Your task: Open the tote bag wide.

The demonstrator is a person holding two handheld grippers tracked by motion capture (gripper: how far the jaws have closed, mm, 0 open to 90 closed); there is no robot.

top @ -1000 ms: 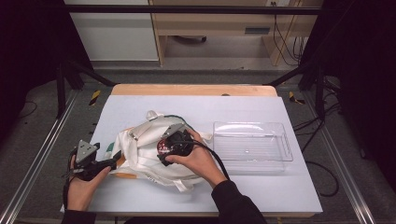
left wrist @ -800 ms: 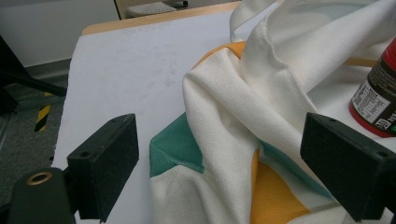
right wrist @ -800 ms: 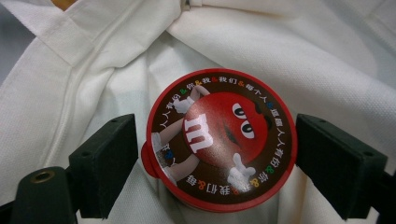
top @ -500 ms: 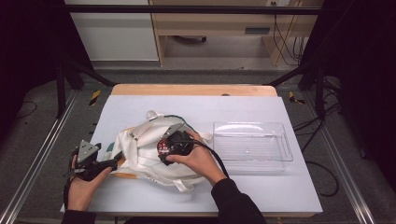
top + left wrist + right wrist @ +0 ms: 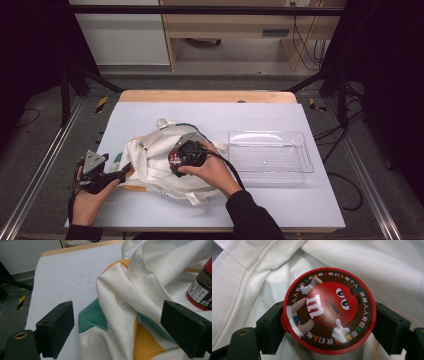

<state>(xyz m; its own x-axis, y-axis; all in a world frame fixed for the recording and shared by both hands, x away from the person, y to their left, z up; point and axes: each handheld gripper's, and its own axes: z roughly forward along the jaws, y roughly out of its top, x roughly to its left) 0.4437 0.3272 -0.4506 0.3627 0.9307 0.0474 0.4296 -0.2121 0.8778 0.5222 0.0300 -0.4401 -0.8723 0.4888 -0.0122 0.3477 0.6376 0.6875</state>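
Observation:
A white cloth bag (image 5: pixel 150 170) with orange and teal patches lies crumpled on the white table (image 5: pixel 250 205). My right gripper (image 5: pixel 179 159) is over the bag's middle, shut on a red candy tin (image 5: pixel 175 157). In the right gripper view the tin's round lid (image 5: pixel 329 310), printed with a red cartoon figure, sits squeezed between the two jaws of the right gripper (image 5: pixel 328 326). At the bag's left edge my left gripper (image 5: pixel 124 173) stands open. In the left gripper view a fold of the bag (image 5: pixel 125 305) lies between the left gripper's (image 5: pixel 120 332) spread jaws, and the tin's side (image 5: pixel 201 291) shows at the right.
A clear plastic tray (image 5: pixel 270 156) sits empty to the right of the bag, close to the right hand. The table's wooden far edge (image 5: pixel 207 96) lies beyond the bag. Metal frame rails (image 5: pixel 45 165) run along both sides of the table.

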